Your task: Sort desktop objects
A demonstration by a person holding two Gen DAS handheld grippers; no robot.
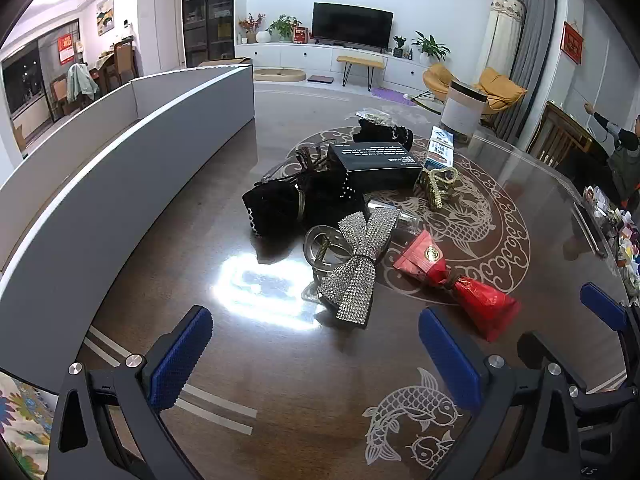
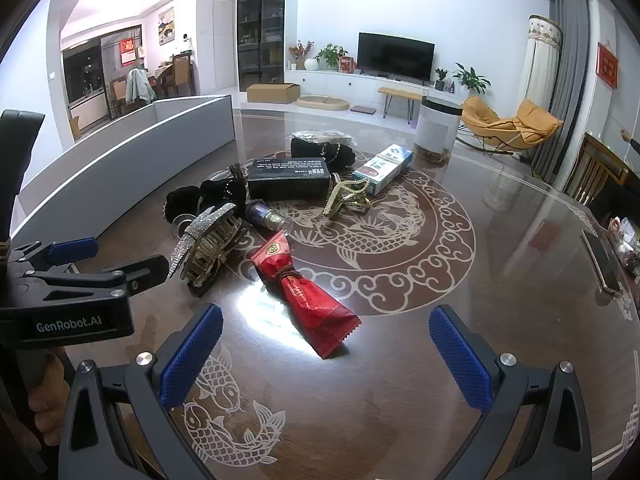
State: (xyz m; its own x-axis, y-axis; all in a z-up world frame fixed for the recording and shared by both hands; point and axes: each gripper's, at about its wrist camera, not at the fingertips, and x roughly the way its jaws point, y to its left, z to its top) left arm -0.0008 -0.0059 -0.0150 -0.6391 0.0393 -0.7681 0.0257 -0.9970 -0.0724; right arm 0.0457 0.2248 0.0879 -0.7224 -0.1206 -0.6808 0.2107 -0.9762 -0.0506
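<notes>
A heap of small objects lies mid-table. Nearest are a rhinestone bow clip (image 1: 358, 262) (image 2: 200, 226) and a red foil packet (image 1: 456, 280) (image 2: 308, 292). Behind them sit a black box (image 1: 374, 164) (image 2: 289, 180), a gold claw clip (image 1: 439, 184) (image 2: 346, 200), a blue-white carton (image 1: 440, 150) (image 2: 384, 168) and black pouches (image 1: 276, 204) (image 2: 322, 148). My left gripper (image 1: 316, 364) hovers open short of the bow, nothing between its blue pads. My right gripper (image 2: 326, 360) hangs open just in front of the red packet. The left gripper also shows at the left of the right wrist view.
A grey divider tray (image 1: 132, 152) (image 2: 132, 156) runs along the left side of the dark glossy table (image 1: 280, 380) (image 2: 500, 260). A white cylinder (image 1: 460, 114) (image 2: 436, 130) stands at the far edge. Clutter and a phone (image 2: 600, 262) lie at the right rim.
</notes>
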